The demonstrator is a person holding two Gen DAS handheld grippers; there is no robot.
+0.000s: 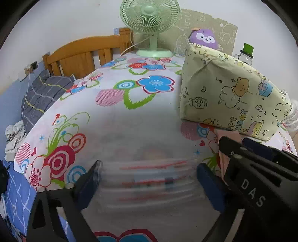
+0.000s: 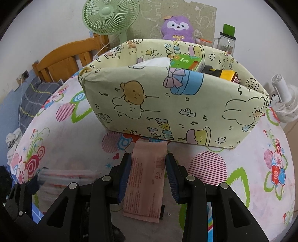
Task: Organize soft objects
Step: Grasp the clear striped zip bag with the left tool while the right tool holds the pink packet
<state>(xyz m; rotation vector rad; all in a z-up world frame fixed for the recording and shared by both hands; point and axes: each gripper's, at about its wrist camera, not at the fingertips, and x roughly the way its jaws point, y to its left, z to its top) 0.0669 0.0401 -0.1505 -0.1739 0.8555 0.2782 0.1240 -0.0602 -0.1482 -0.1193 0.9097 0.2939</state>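
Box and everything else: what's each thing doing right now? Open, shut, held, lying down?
Box: open on top, standing on the table, things inside.
Pink packet: held between the right hand-held gripper's fingers.
Right hand-held gripper: shut on the pink packet.
Left hand-held gripper: shut on a clear packet.
Clear packet: held, blurred.
Green fan: upright; spinning or not, cannot tell.
Purple plush: sitting upright behind the box.

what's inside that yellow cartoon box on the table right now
From the right wrist view, the yellow cartoon box holds a white tissue pack, a green packet and a yellow and black item. Its front wall hides anything lower down.
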